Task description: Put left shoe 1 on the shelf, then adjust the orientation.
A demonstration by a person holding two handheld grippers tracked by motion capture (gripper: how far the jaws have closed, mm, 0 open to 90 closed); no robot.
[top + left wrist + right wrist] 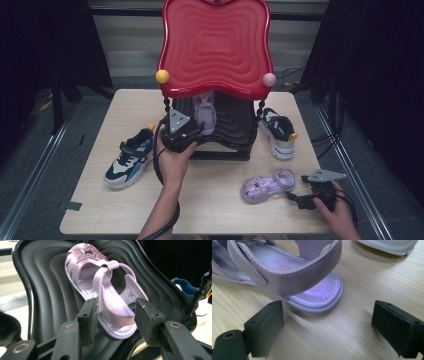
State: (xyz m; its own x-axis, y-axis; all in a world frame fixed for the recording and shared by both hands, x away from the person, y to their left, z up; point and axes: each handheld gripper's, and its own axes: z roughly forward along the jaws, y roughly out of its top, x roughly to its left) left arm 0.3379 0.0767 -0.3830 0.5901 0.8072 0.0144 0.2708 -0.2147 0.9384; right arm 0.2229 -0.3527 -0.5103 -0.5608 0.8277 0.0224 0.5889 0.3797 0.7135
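The right gripper rests on the table with jaws wide, just behind the heel of a purple sandal; farther in, the left gripper stands narrowly parted around the heel of a second purple sandal on the black shelf; sneakers flank the rack, under its red top.

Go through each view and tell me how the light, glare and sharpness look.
High view: dim, dark surroundings, slightly soft; glare on the red tray. Left gripper view: sandal sharp, lit against the dark black tray. Right gripper view: bright table, sheen on the second sandal, near jaws a little soft.
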